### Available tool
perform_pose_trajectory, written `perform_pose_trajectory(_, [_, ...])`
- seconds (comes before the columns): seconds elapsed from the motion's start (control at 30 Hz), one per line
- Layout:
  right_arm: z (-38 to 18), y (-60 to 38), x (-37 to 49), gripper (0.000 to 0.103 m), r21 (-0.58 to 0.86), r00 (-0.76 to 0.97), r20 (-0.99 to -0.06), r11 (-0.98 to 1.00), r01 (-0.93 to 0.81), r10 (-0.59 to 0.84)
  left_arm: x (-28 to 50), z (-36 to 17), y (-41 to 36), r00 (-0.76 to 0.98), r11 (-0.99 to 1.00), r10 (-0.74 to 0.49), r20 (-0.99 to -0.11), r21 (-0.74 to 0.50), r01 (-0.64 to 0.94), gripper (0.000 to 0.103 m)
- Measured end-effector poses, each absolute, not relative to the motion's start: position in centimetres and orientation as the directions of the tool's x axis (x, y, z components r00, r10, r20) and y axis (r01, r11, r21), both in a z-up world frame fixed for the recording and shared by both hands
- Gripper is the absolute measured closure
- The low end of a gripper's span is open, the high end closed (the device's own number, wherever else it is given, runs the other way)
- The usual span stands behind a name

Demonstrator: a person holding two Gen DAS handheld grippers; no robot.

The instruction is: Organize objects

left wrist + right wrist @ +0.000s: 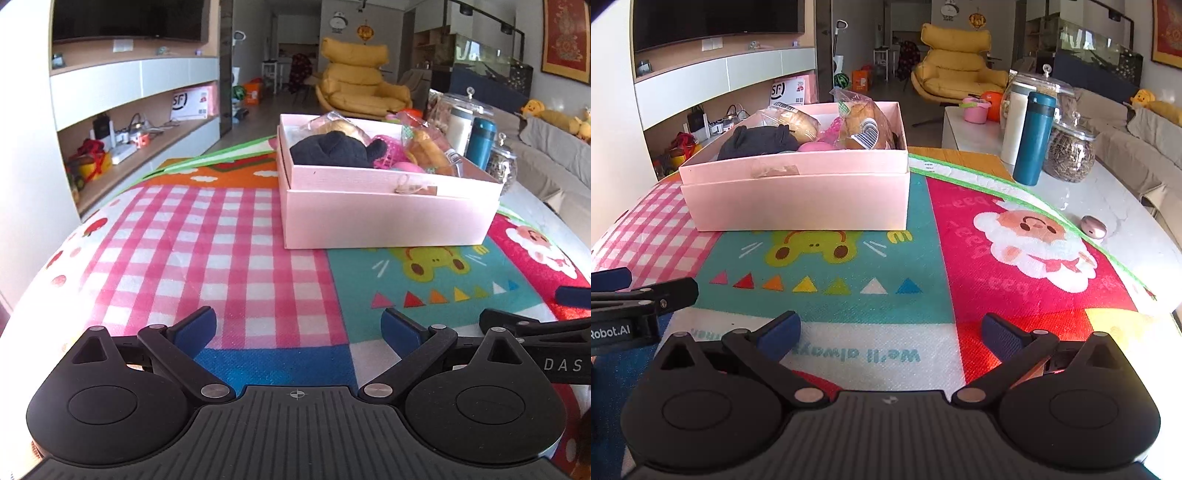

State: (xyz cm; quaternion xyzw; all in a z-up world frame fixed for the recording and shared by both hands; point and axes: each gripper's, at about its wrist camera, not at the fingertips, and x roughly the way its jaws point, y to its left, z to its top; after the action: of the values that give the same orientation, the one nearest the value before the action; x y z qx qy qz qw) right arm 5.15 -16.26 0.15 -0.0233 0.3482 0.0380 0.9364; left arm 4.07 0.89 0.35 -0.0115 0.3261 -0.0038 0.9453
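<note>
A pink cardboard box point(384, 218) point(798, 199) stands on the colourful mat, nested in its lid. Inside lie a black cloth item point(332, 149) point(757, 142), wrapped bread rolls point(862, 127) point(428, 147) and pink items point(814, 146). My left gripper point(299, 326) hovers low over the checked part of the mat, well short of the box, open with nothing between its blue pads. My right gripper point(890, 328) is over the teal and red part of the mat, also open and empty. Each gripper's side shows at the edge of the other's view.
Right of the mat on the marble table point(1108, 199) stand a teal flask point(1032, 138), a white bottle point(1012, 122), glass jars point(1069, 151) and a small pink oval case point(1093, 227). A yellow armchair point(955, 70) and a shelf unit point(129, 122) lie beyond.
</note>
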Motion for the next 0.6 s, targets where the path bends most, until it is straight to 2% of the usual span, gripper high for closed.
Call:
perform_pose_trajectory(0.13, [0.1, -16.3, 5.8, 0.000, -0.037, 0.771, -0.636, 0.996, -0.080, 0.039, 4.3, 0.0, 0.1, 0.781, 1.000, 0.016, -0.624, 0.021, -0.003, 0.003])
perform_pose_trajectory(0.6, [-0.3, -16.7, 6.3, 0.000, 0.007, 0.771, -0.634, 0.997, -0.073, 0.060, 4.3, 0.0, -0.1, 0.780, 0.999, 0.037, -0.624, 0.020, -0.031, 0.002])
